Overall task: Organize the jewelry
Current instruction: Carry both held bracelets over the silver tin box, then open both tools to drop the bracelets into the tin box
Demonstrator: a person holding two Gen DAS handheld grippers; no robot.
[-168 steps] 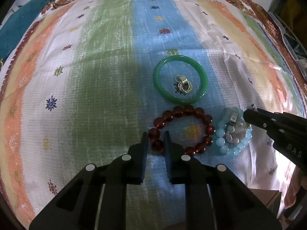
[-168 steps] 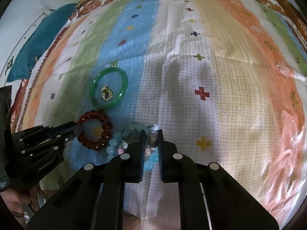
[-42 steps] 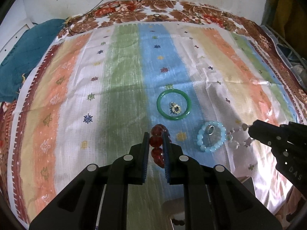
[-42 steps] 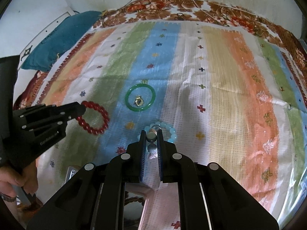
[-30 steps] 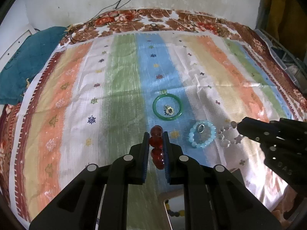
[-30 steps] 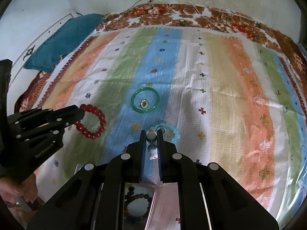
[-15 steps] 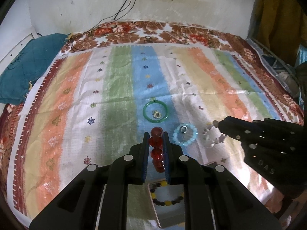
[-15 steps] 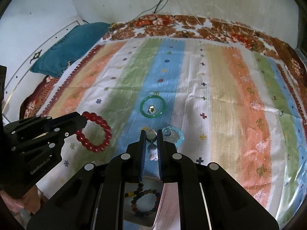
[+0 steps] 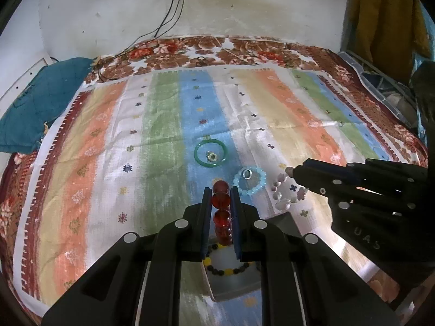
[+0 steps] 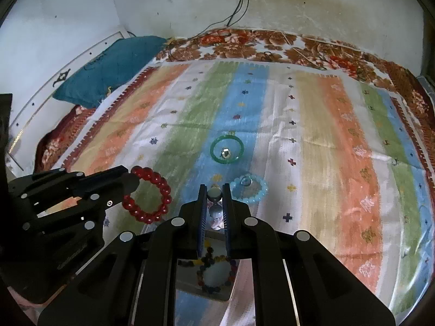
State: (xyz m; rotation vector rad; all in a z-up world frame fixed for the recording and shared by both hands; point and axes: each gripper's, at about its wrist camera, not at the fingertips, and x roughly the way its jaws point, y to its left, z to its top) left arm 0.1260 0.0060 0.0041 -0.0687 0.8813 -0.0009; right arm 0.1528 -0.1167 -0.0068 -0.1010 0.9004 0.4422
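Red beads (image 9: 220, 200) hang clamped in the left tongs (image 9: 220, 190); clear beads (image 9: 288, 193) hang clamped in the right tongs (image 10: 214, 190), both above a tray (image 9: 233, 285) at the bed's near edge. Bangle (image 9: 211, 156) and blue bracelet (image 9: 249, 181) remain mid-bed.

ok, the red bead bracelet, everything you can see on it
The red bead bracelet is a closed loop of round, glossy, translucent dark-red beads, glass or resin by the look. The left gripper is shut on one side of it, and the loop hangs free in the air above the striped cloth. Nothing else touches it.
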